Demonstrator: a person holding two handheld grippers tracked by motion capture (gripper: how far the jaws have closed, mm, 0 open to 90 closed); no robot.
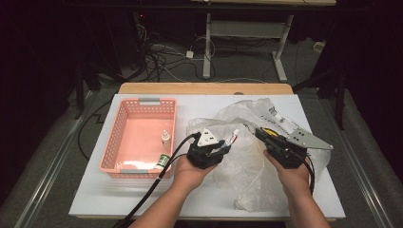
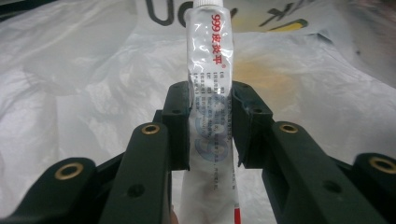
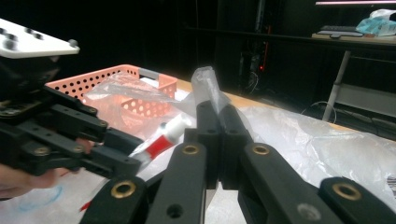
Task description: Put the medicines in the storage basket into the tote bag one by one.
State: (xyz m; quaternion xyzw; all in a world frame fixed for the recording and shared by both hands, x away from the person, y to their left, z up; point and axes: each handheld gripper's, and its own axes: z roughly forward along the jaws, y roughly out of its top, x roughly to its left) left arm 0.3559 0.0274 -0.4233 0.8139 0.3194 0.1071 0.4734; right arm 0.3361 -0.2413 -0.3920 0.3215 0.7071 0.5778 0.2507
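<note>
The left tool (image 2: 211, 126) gripped a white tube (image 2: 211, 93) by its middle — held above the clear plastic bag (image 1: 247, 156) on the worktop (image 1: 95, 190). The right tool (image 3: 218, 116) was clamped tight on a fold of that bag — beside a pink basket (image 1: 119, 142).

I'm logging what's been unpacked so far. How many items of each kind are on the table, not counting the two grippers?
Pink basket: 1
Small bottles in the basket, one upright, one lying: 2
Ointment tube: 1
Clear plastic bag: 1
Total: 5
</note>
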